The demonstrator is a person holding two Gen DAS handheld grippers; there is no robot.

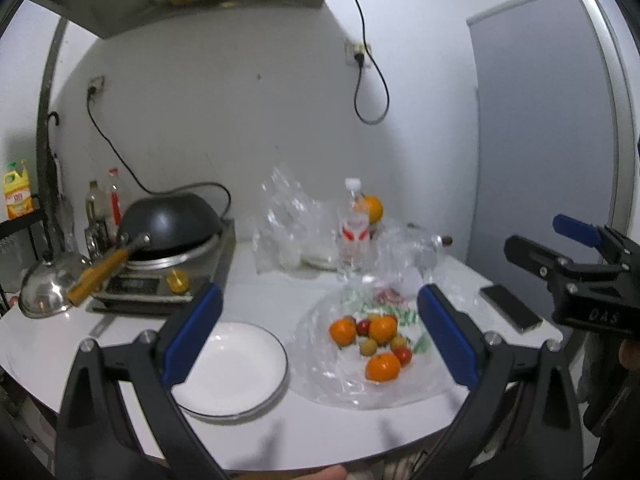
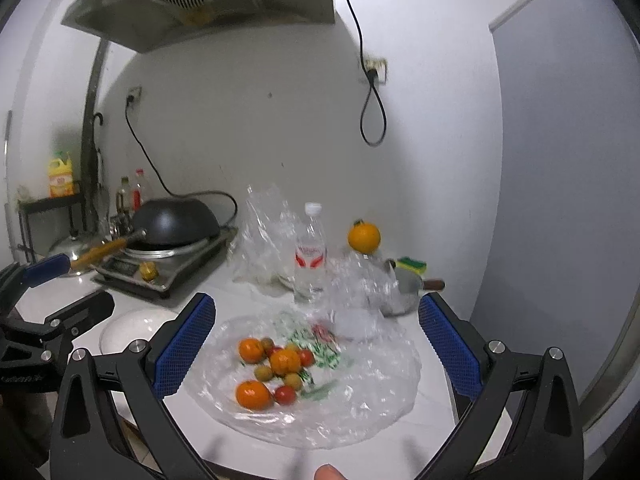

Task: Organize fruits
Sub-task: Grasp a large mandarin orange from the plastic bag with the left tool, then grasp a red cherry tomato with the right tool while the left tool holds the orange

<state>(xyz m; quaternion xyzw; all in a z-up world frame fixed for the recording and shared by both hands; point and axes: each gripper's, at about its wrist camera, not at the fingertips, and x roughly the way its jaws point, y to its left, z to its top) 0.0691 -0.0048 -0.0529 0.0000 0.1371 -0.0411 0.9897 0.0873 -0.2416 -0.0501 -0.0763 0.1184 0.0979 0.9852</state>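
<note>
Holding both grippers spread wide, left gripper (image 1: 320,336) and right gripper (image 2: 316,348), we approach one orange (image 2: 253,395) (avoiding the plastic bag (image 2: 360,384)).

Both views above shared fruits (image 1: 374,338)

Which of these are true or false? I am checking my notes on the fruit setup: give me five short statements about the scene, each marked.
1. The white plate holds no fruit. True.
2. The small fruits lie in a wicker basket. False: they lie on a clear plastic bag spread on the counter.
3. Both grippers are open: left gripper, right gripper. True.
4. The wok stands right side up. False: it lies upside down on the cooker.
5. The water bottle lies on its side. False: it stands upright behind the bag.
</note>
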